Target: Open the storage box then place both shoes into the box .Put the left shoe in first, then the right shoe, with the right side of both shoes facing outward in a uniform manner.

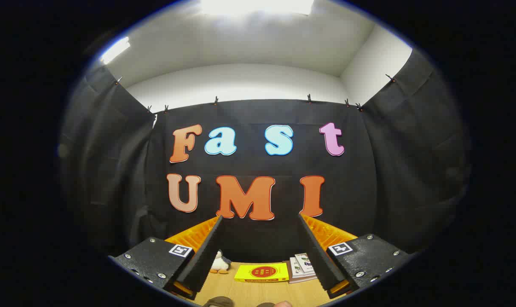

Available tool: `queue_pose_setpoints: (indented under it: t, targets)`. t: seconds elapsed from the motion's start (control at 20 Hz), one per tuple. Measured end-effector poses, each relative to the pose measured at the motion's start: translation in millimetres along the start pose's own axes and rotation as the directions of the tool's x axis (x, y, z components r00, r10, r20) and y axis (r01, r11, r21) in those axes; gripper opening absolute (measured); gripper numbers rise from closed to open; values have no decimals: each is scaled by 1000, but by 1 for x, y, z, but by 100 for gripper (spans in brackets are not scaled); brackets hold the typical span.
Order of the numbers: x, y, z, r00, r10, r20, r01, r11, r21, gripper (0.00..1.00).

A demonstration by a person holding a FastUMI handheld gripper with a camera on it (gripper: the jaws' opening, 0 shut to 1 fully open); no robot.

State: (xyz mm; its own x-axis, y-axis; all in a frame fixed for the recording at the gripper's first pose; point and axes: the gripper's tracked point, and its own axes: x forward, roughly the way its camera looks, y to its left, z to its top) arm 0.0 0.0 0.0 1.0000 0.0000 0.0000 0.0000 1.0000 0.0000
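The gripper [260, 243], jaws wide and empty, points level over the light wooden tabletop [258, 293]; rounded dark shapes, perhaps shoes [218, 302], lie below it at the table's near edge.

Small plush toy [219, 263] half hidden behind one finger of the open-fingered tool [260, 221].

The claw [260, 251] has two ribbed fingers [204, 256], spread wide apart. Each sits on a block with silver screws. Each block carries a square black-and-white marker [180, 250].

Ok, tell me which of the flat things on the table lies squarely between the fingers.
The yellow box. It lies beyond the open gripper, centred in the gap; the booklets sit beside it, against one finger.
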Motion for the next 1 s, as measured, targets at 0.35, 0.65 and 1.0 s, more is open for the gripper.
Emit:
queue_pose_setpoints:
  t: [0.35,0.65,1.0]
  targets:
    - [8,12,5,1000,19,-1,-19,1000,1,100]
    - [16,20,4,999,41,-6,-41,999,2,100]
    - [20,46,-34,987,129,-100,-123,990,66,100]
